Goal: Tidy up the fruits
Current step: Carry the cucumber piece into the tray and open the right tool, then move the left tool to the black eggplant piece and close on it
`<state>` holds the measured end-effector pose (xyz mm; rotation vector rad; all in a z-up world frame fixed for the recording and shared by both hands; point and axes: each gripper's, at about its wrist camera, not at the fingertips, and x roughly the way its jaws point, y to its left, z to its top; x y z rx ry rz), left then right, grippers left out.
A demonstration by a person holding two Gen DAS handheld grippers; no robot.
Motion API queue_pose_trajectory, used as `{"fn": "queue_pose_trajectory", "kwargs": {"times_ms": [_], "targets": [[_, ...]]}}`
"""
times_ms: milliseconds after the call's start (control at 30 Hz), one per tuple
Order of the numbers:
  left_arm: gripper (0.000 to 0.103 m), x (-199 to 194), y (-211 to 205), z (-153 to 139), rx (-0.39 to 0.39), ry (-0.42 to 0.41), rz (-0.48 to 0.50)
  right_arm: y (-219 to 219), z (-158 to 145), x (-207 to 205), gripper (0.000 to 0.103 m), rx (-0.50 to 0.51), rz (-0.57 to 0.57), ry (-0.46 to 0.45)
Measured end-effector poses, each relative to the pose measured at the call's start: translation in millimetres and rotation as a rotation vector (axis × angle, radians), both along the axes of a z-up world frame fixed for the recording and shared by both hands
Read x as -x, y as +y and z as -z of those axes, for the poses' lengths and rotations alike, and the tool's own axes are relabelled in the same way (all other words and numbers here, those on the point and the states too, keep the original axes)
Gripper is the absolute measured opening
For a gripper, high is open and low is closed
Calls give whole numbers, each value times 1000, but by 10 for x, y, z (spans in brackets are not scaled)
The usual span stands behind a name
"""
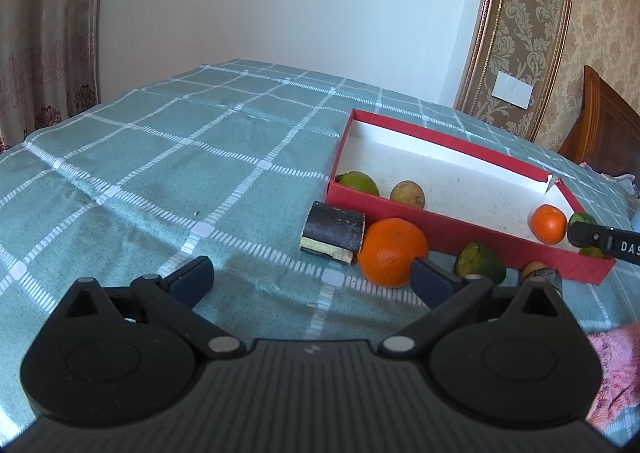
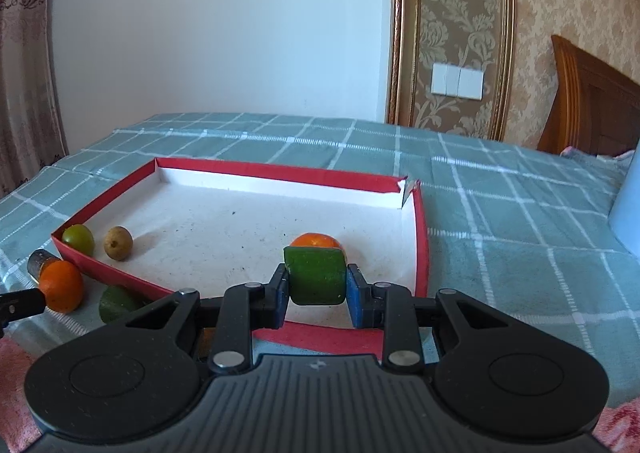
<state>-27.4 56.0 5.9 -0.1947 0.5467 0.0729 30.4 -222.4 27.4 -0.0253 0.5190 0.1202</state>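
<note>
Right gripper (image 2: 317, 285) is clamping a green fruit piece (image 2: 316, 275) between its blue pads (image 2: 354, 295), jaws drawn in tight against both sides, holding it over the near right part of the red box (image 2: 421, 237); left gripper (image 1: 312, 281) is hanging with jaws spread wide and nothing between them, above the checked teal cloth (image 1: 160, 157). Just behind the held piece a small orange (image 2: 314, 240) is sitting on the box's white floor, near the right wall. At the box's far left corner a green round fruit (image 2: 79, 239) and a brownish round fruit (image 2: 118, 243) are lying side by side. Outside the box, along its near wall, a large orange (image 1: 392, 257) is resting on the cloth, touching a dark cylinder-like chunk with a pale cut end (image 1: 334, 231) on its left; to its right a green fruit with a cut face (image 1: 479, 264) is lying, and further right a small brown item (image 1: 534, 268), too hidden to identify. Pink patterned fabric (image 1: 616, 365) is showing at the near right edge. A patterned wall panel (image 2: 452, 25) with a white switch plate (image 2: 458, 81) is standing behind
</note>
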Motion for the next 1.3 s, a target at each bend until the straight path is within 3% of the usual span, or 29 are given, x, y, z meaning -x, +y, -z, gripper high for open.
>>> {"fn": "queue_pose_trajectory", "kwargs": {"times_ms": [300,333,400,467,667,800,967,1067,1133,1200,1300], "targets": [[103,7,-2,0,-1,-2,-11,-179,-53,257,33,-69,46,-50],[103,7,4,-1,1,-2,-13,-227,-50,336,37,-81,64,-63],[103,1,-2,-2,0,0,-13,-295,-21,470,69,-78,106,-82],[103,0,-15,-2,-9,3,-15,-365,18,592,78,-69,137,-110],[103,-4,-30,-2,-27,10,-21,-545,147,620,78,-150,187,-61],[103,-6,-35,-4,-31,12,-17,-597,137,634,80,-189,199,-79],[103,153,-22,-41,-31,-90,2,-701,176,657,81,-250,228,-77],[103,187,-58,-85,-94,-112,-18,-767,197,664,81,-292,237,-75],[96,168,-80,-100,-157,-106,-22,-796,206,671,81,-311,236,-76],[76,146,-50,-103,-172,-89,-2,-826,215,668,81,-331,232,-71],[67,117,25,-98,-172,-66,10,-853,228,666,81,-355,227,-66]]}}
